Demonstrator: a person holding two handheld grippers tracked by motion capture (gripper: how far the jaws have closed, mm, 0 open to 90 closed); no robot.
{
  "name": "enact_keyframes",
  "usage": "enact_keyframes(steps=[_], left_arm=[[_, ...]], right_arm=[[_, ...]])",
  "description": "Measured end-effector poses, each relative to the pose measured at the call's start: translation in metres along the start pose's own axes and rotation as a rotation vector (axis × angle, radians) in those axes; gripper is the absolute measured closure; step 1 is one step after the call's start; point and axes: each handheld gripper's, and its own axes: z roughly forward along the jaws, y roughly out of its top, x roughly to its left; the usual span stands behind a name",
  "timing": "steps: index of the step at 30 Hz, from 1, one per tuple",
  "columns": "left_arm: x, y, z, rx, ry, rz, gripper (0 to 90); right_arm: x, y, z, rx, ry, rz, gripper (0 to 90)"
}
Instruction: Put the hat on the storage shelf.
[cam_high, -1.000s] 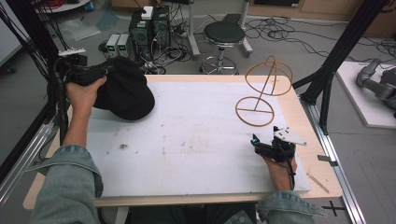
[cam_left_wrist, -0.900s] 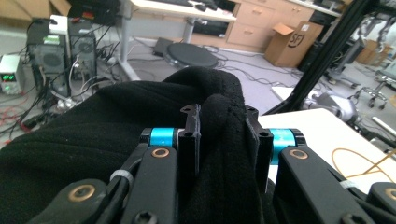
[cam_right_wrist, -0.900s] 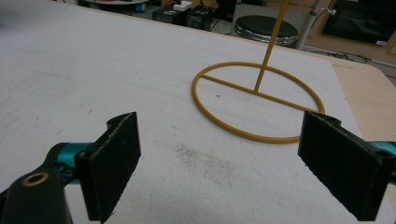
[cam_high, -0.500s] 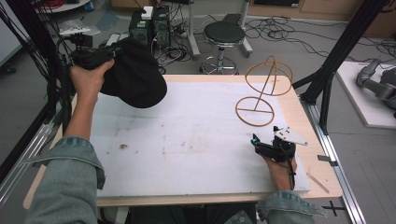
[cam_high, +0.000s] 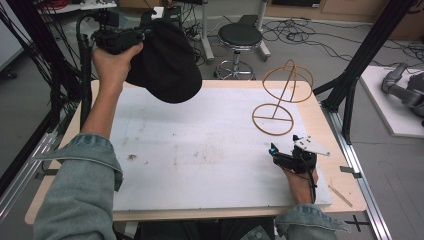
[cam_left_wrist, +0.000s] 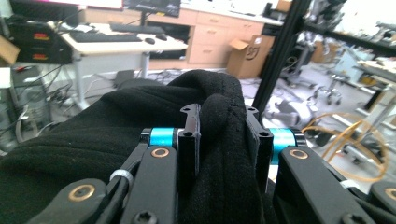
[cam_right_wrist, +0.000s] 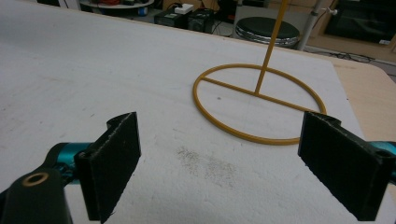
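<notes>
Left gripper (cam_left_wrist: 219, 135): jaws clenched on a fold of a black cap (cam_left_wrist: 140, 140), the cloth bunched between the two pads and spilling over them; in the high view the same left gripper (cam_high: 117, 37) is held in the air past the far left corner of the white table mat (cam_high: 200, 150), the cap (cam_high: 167, 62) hanging from it clear of the mat, its lowest edge above the mat's far left part. Right gripper (cam_right_wrist: 219, 163): jaws spread wide, nothing between the pads, the bare mat (cam_right_wrist: 93, 70) under them; in the high view the right gripper (cam_high: 292, 157) rests low at the mat's near right part, well apart from the cap. Yellow wire hat stand (cam_high: 280, 100): upright on the mat's far right part, ring base flat on the surface, hoop top above it, just beyond the right gripper; its ring base (cam_right_wrist: 259, 105) lies straight ahead of the released jaws. Black round stool (cam_high: 240, 37): on the floor beyond the mat's far edge. Denim sleeves (cam_high: 80, 190): enter from the mat's near side
</notes>
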Motion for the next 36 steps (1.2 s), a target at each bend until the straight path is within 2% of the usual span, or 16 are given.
enact_keyframes(steps=[3,8,17,22,28,36], left_arm=[[-0.011,0.008,0.007,0.001,-0.014,-0.01,71.8],[-0.03,0.019,0.018,-0.002,-0.042,0.024,71.8],[-0.059,0.031,0.043,-0.011,-0.113,0.052,71.8],[-0.071,0.035,0.057,-0.024,-0.177,0.02,71.8],[-0.085,0.038,0.072,-0.036,-0.22,0.023,71.8],[-0.099,0.039,0.093,-0.041,-0.274,0.002,71.8]], right_arm=[[0.0,0.0,0.0,-0.002,0.001,-0.001,12.8],[-0.001,0.0,0.0,-0.003,0.002,-0.002,12.8],[-0.001,0.0,0.0,-0.005,0.002,0.0,12.8],[-0.001,0.0,0.0,-0.003,0.003,0.002,12.8],[-0.001,0.0,0.0,-0.006,0.005,0.0,12.8],[-0.002,-0.001,-0.001,-0.006,0.005,0.007,12.8]])
